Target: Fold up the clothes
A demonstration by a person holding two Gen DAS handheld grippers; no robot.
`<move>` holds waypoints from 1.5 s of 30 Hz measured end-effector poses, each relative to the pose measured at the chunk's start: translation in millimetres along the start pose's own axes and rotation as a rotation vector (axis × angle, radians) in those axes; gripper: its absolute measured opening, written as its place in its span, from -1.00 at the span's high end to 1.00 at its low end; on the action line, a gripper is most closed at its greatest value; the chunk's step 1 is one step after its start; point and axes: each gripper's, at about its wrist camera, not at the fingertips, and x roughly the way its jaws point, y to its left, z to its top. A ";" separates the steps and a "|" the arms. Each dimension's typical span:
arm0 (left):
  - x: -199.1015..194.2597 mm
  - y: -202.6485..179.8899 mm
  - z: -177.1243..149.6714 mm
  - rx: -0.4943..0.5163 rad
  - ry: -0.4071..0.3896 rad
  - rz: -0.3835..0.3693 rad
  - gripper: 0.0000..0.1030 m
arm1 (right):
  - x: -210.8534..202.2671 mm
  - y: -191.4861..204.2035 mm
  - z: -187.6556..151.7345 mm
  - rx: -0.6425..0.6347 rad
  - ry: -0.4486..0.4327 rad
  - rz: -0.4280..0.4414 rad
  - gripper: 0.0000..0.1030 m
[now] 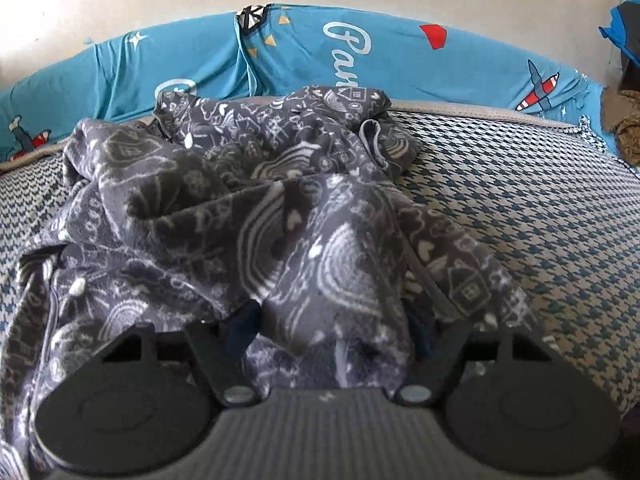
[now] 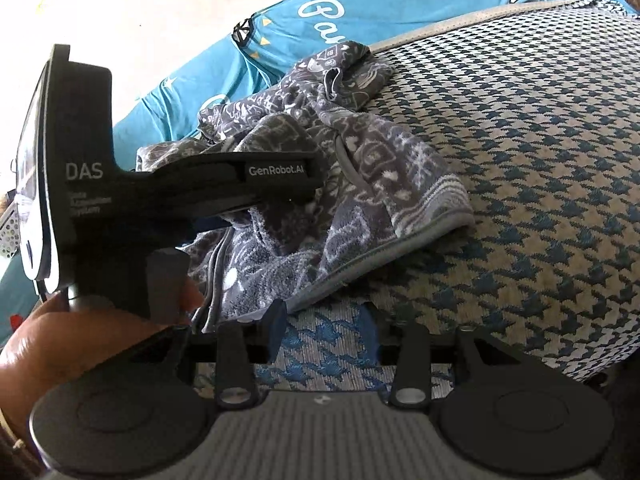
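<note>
A bed (image 1: pixel 540 200) covered in blue-and-cream houndstooth fabric carries a crumpled grey patterned garment (image 1: pixel 248 208), heaped directly ahead of the left gripper (image 1: pixel 332 332) and touching it. Beyond the garment, a bright blue printed sheet (image 1: pixel 400 60) lines the bed's far edge

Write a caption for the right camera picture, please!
Left tool grabbing a crumpled grey patterned garment on a checked bed cover.

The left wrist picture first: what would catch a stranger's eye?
A crumpled grey fleece garment printed with white doodles fills the middle, heaped on a blue-and-cream houndstooth cover. A fold of it sits between the fingers of the left gripper at the bottom. Behind runs a bright turquoise sheet with cartoon planes.
</note>
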 end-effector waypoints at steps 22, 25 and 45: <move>-34.0 52.0 26.8 -0.066 -0.127 0.074 0.61 | 1.3 -0.9 -1.9 0.012 -0.023 0.001 0.24; -43.3 70.2 36.0 -0.085 -0.146 0.114 0.61 | 1.8 -1.0 -2.0 0.007 -0.028 -0.002 0.24; -37.1 230.5 48.2 -0.201 -0.149 0.408 0.61 | 11.6 20.4 -6.6 -0.146 -0.076 -0.038 0.23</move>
